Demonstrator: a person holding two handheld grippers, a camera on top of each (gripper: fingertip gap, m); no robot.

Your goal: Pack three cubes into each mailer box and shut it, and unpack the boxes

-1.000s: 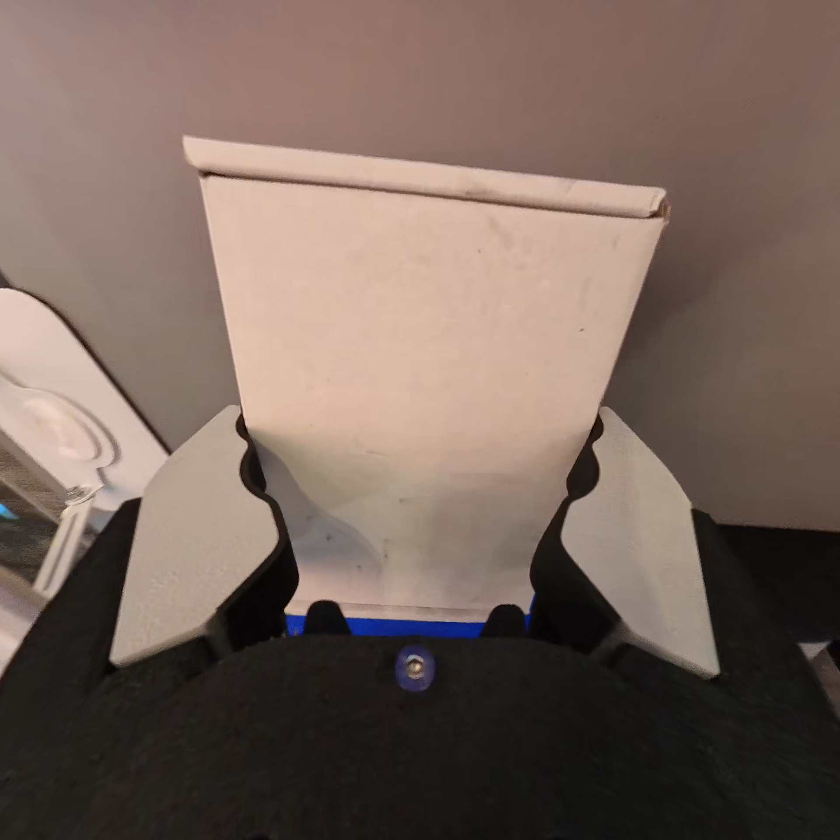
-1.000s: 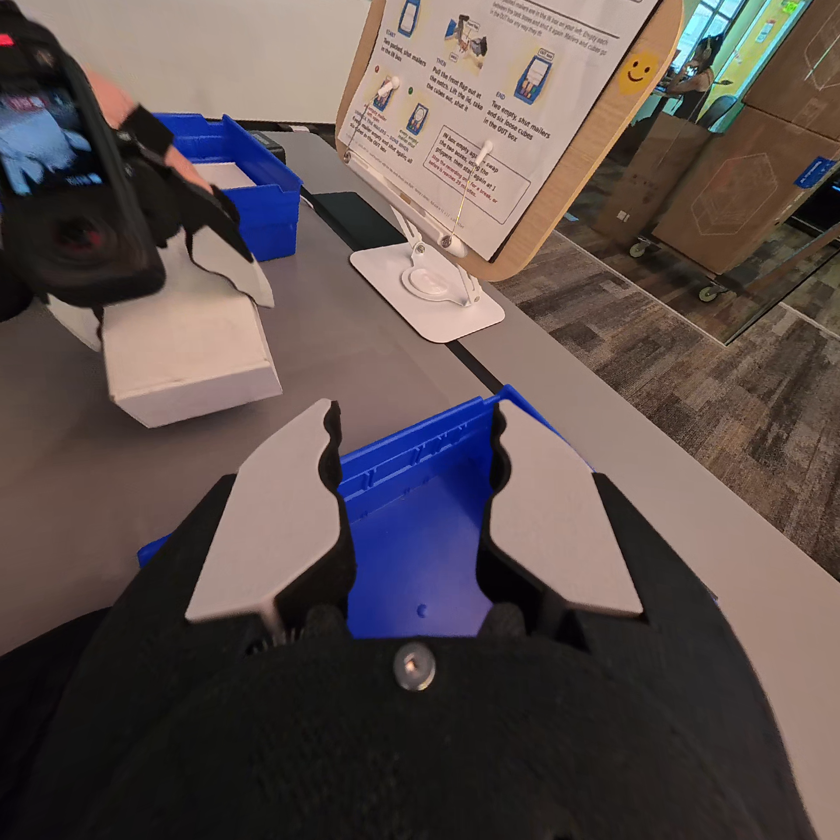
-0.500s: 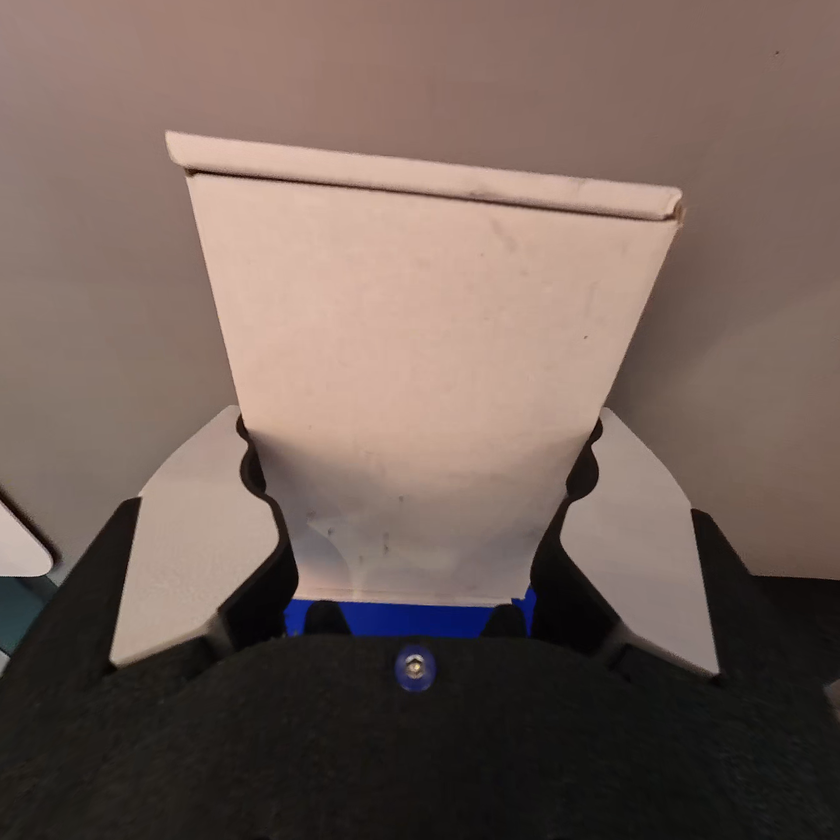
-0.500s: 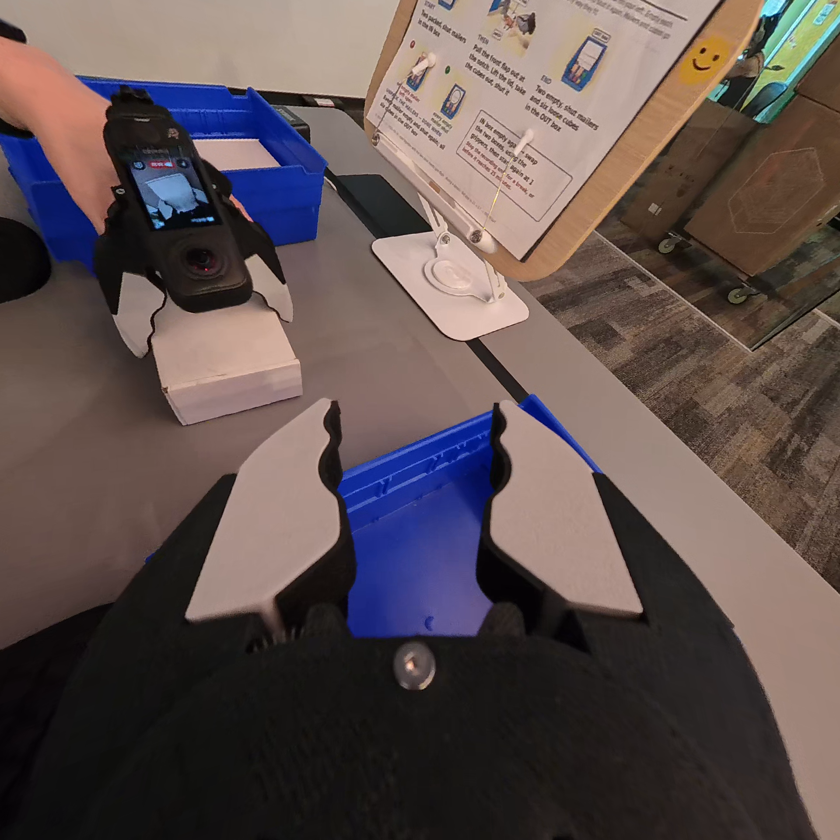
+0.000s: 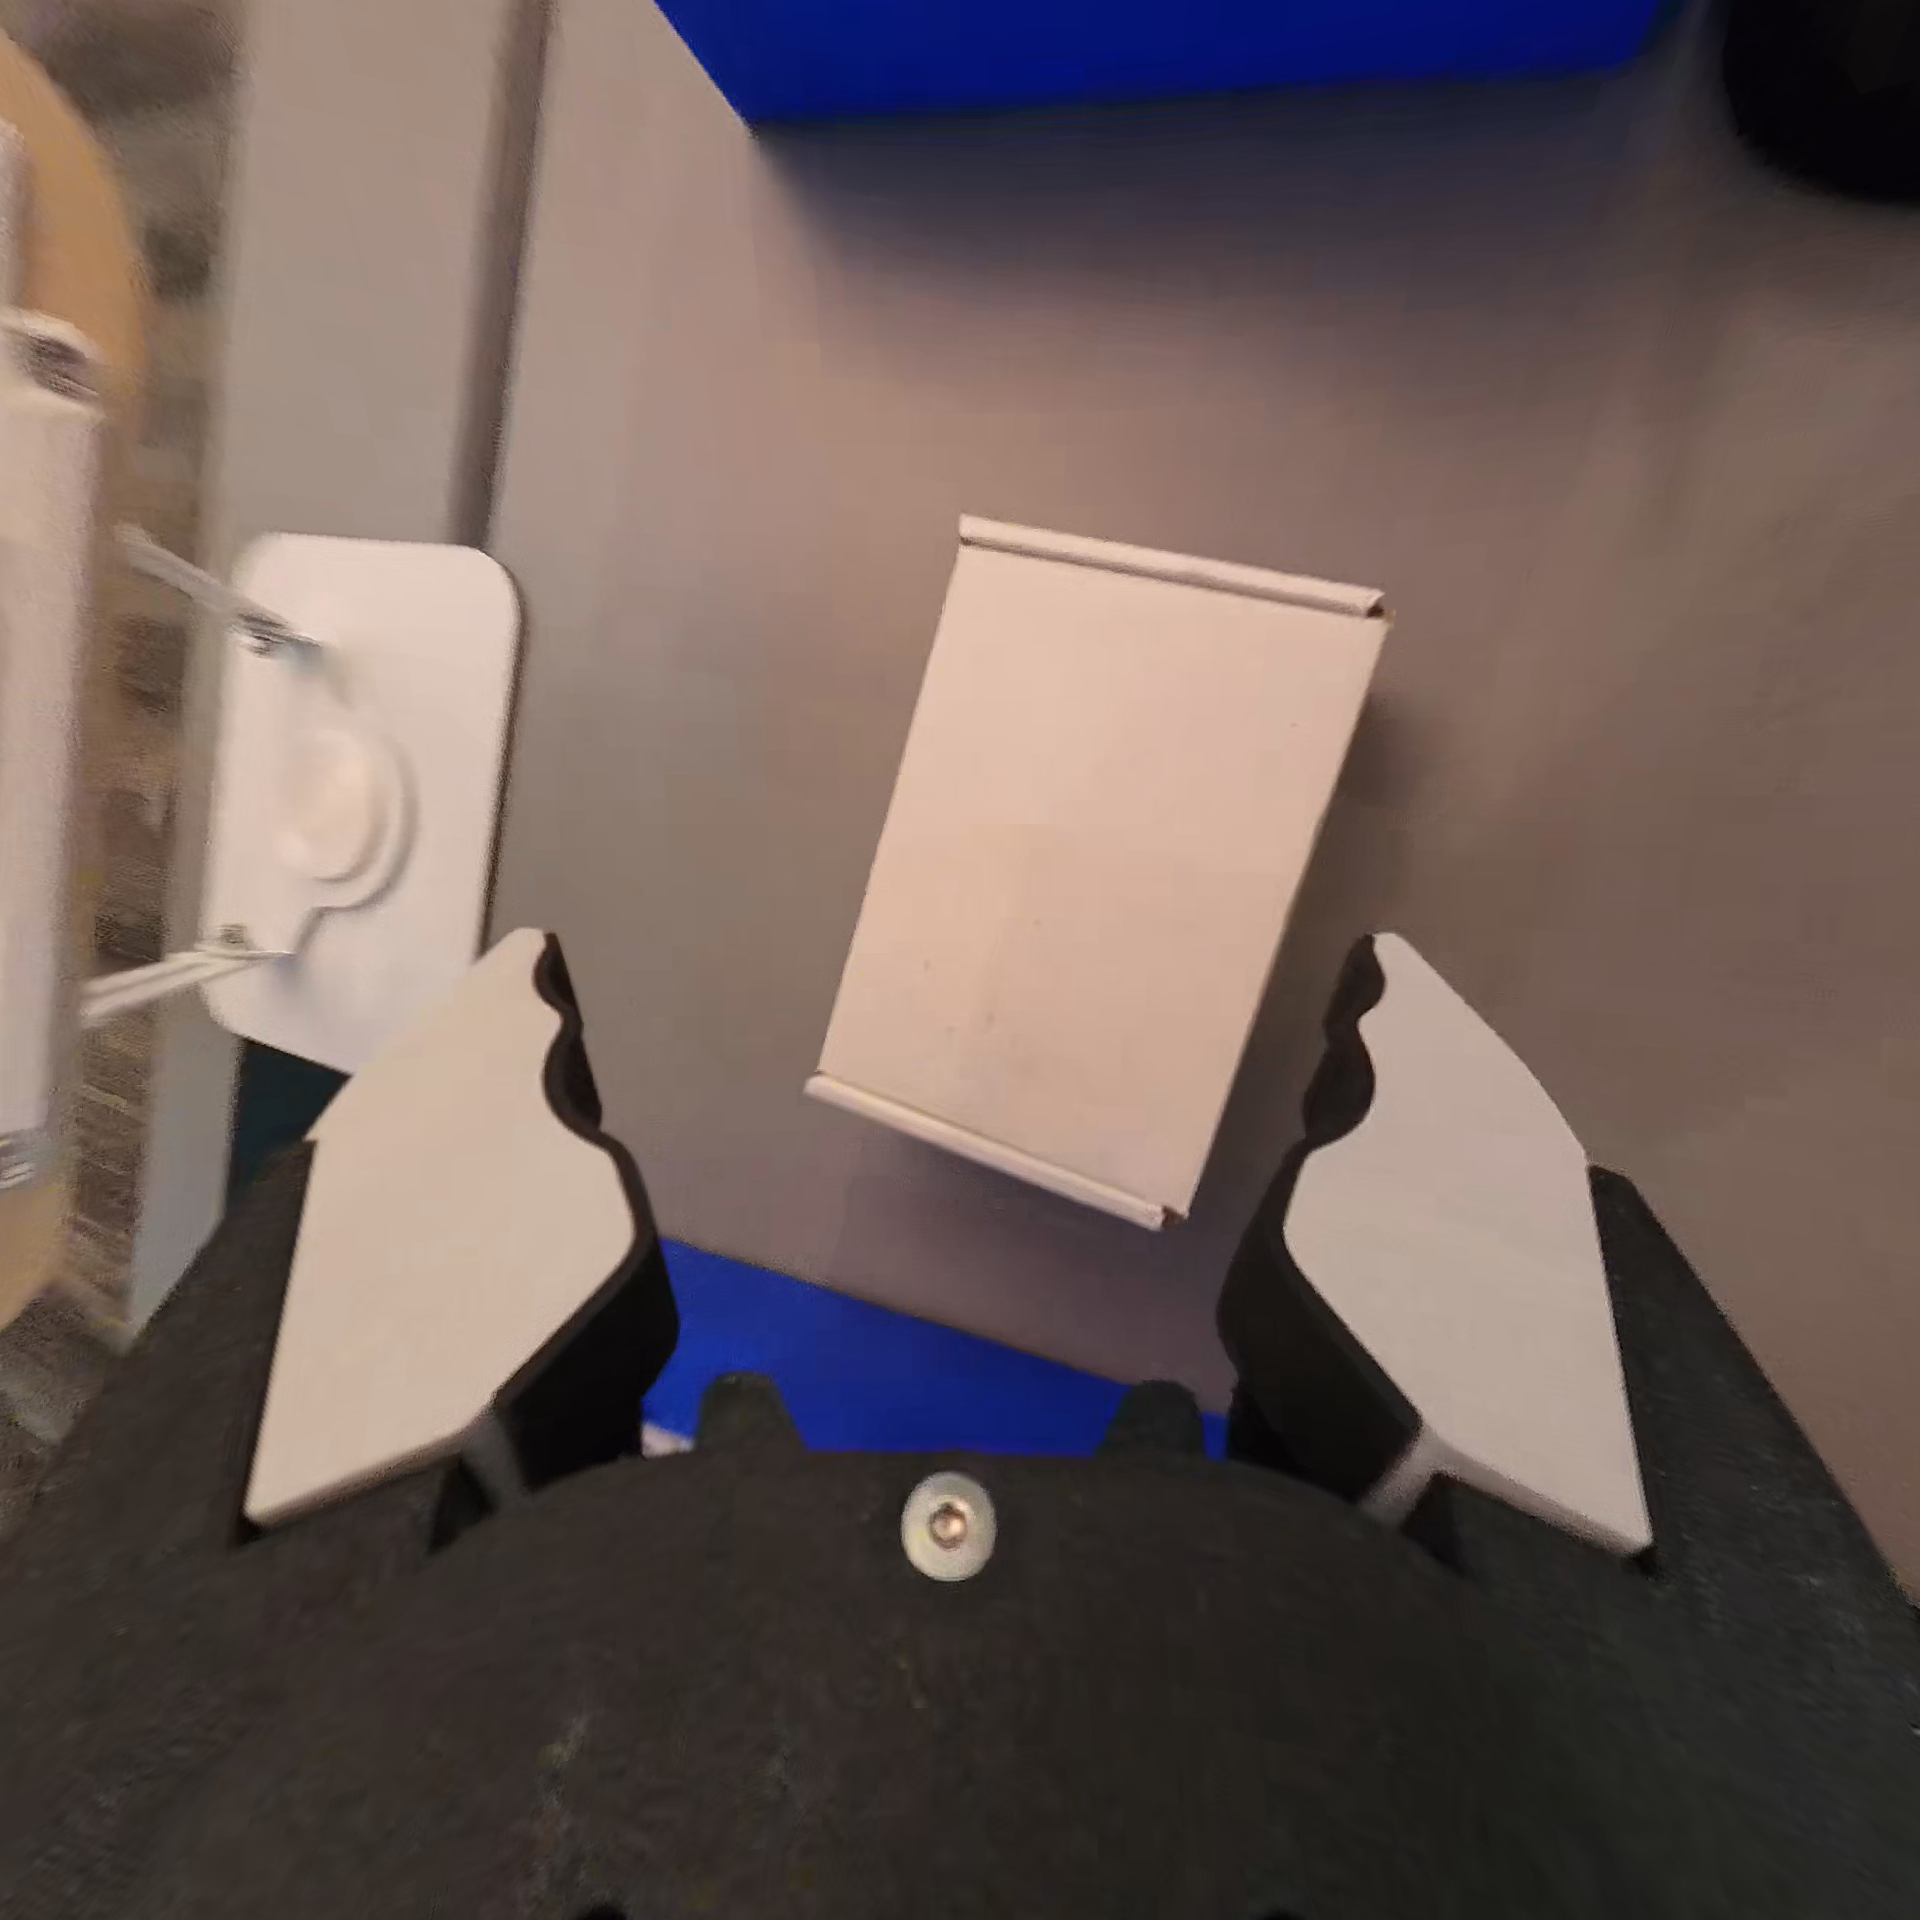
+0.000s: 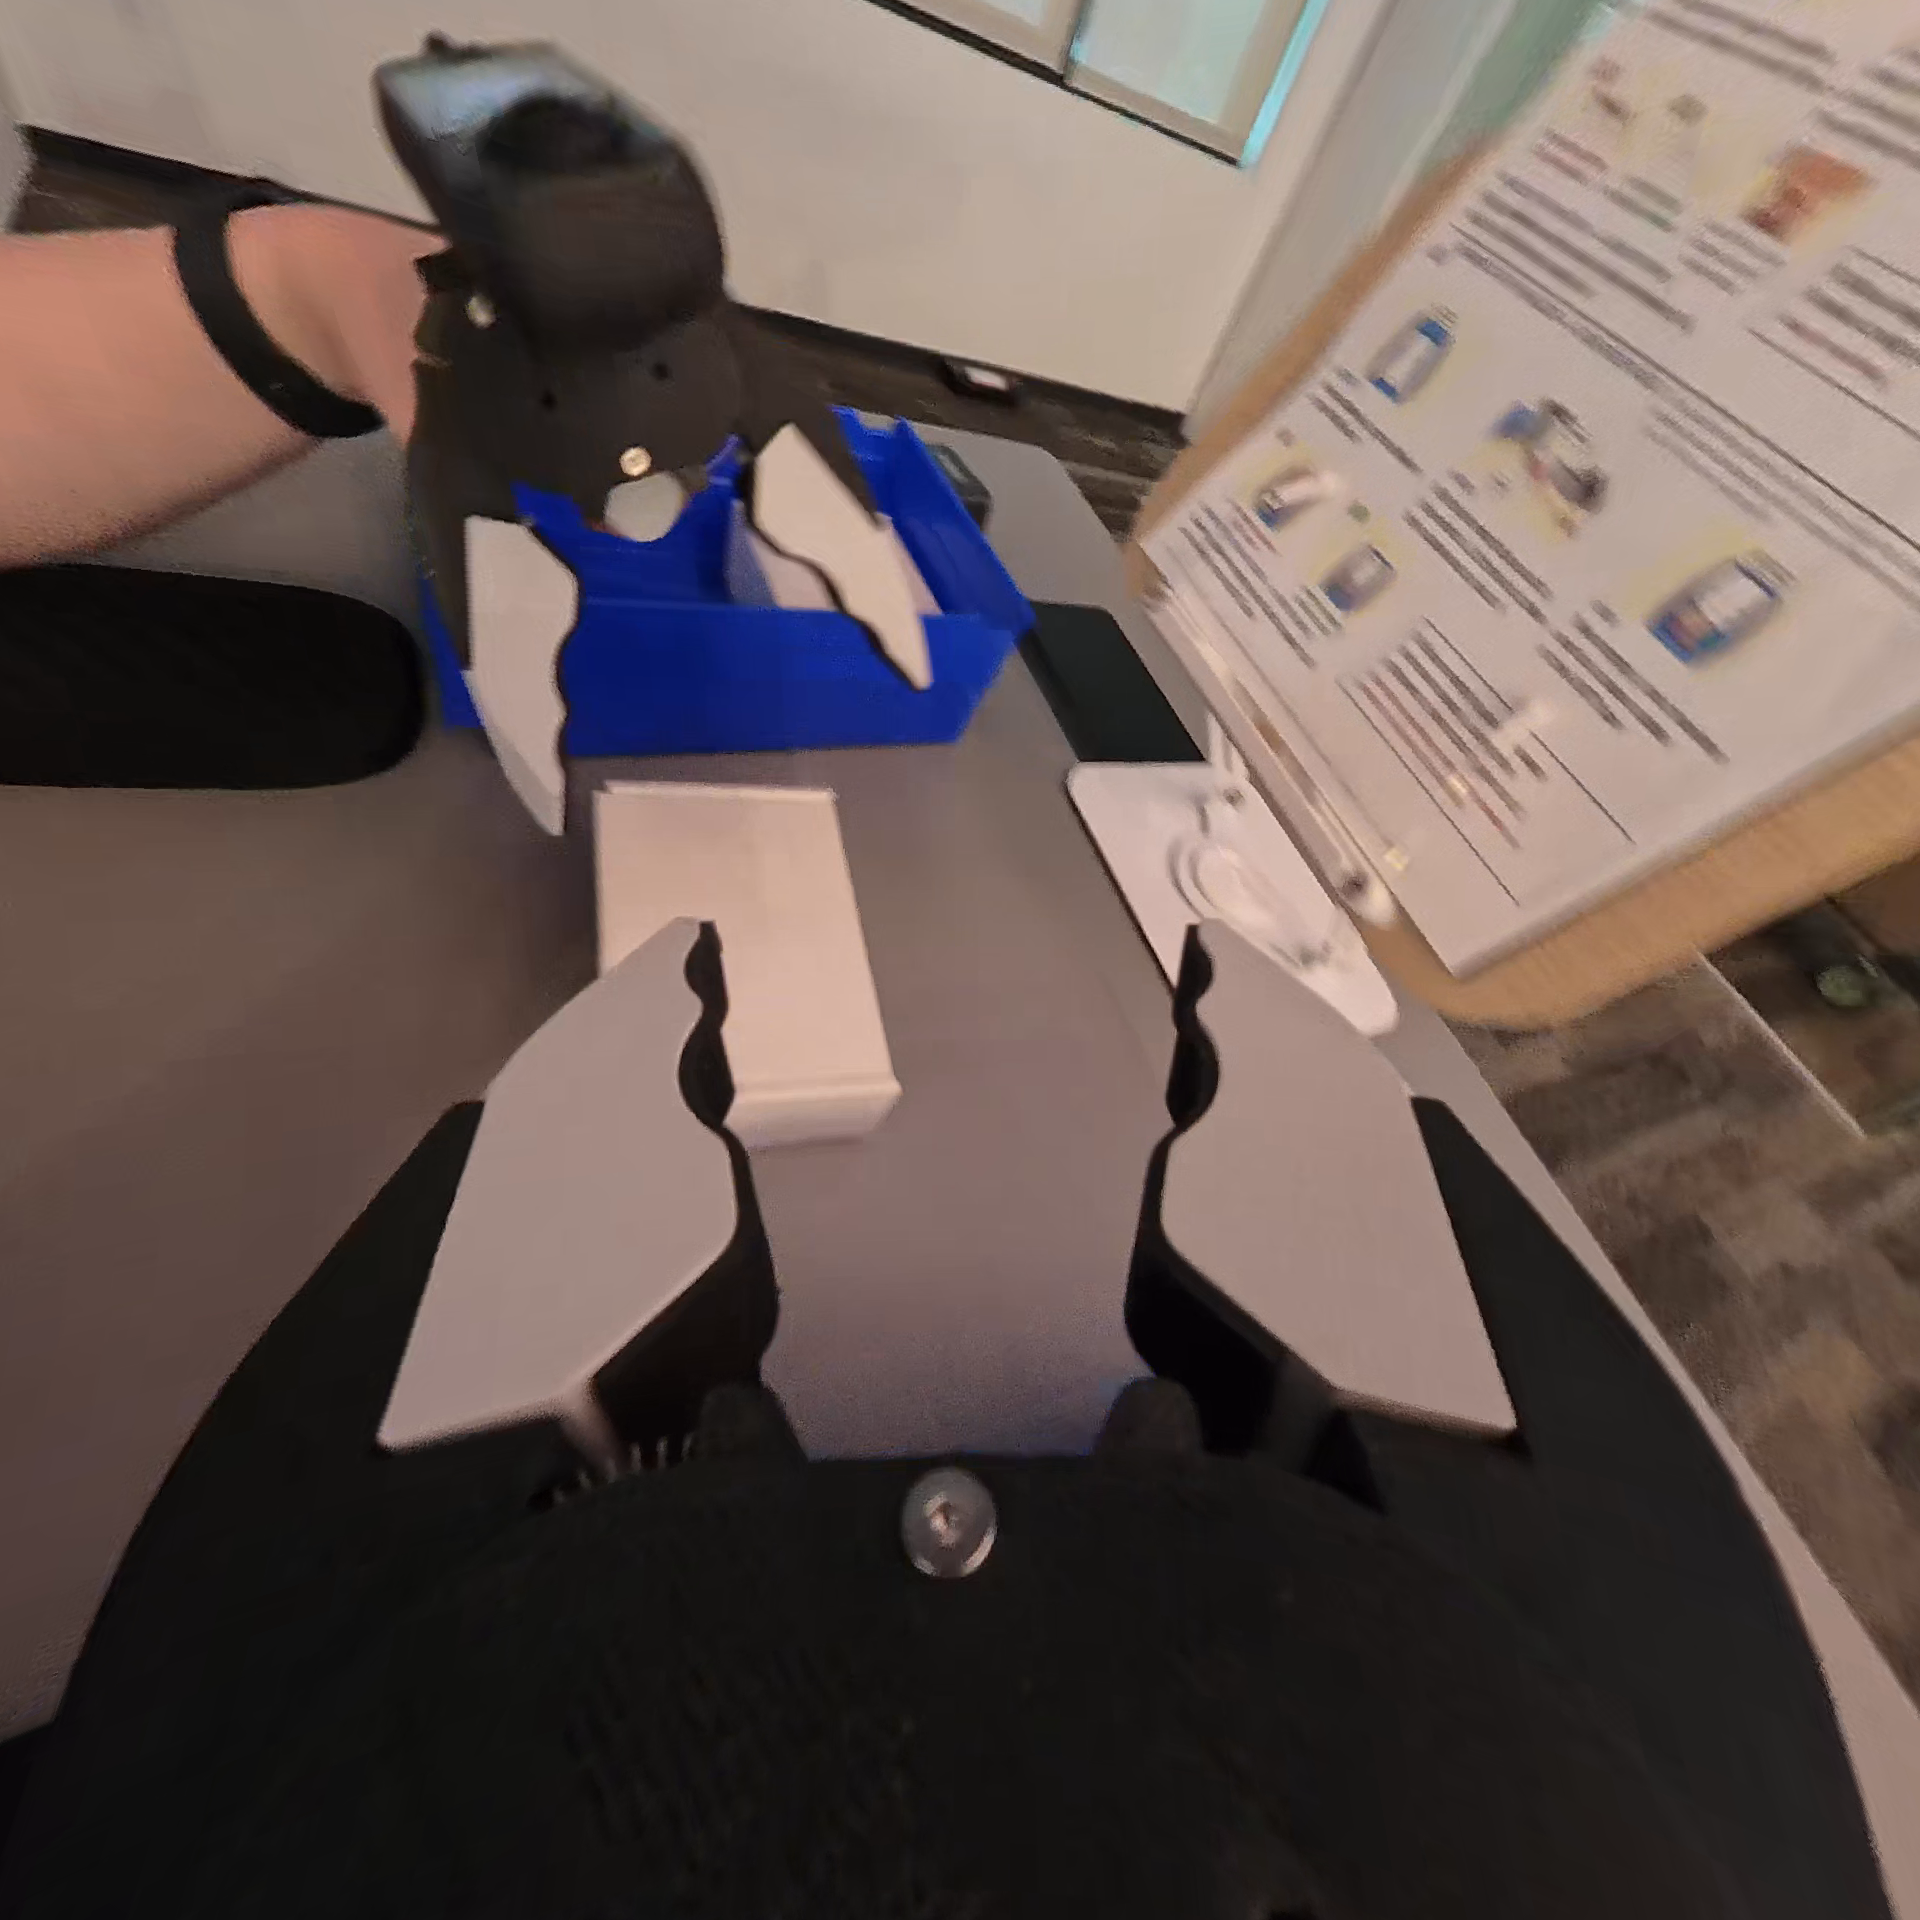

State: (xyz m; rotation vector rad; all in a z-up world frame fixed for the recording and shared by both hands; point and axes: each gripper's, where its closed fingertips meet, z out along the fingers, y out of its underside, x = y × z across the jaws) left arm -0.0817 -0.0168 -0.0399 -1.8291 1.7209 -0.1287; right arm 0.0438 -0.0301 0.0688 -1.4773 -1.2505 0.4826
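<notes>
The shut white mailer box (image 5: 1101, 862) lies flat on the grey table (image 5: 727, 520), just ahead of my left gripper (image 5: 956, 1039) toward 12 o'clock, its long axis tipped from 1 to 7 o'clock; that gripper hangs over it, spread wide and empty. My right gripper (image 6: 945, 1039), also agape and holding nothing, has the box (image 6: 743, 945) at 11 o'clock, near end by its left finger (image 6: 582, 1174), so I judge the left the nearer. It is matte, scuffed cardboard with rolled ends, between two blue plastic bins (image 6: 748, 665).
</notes>
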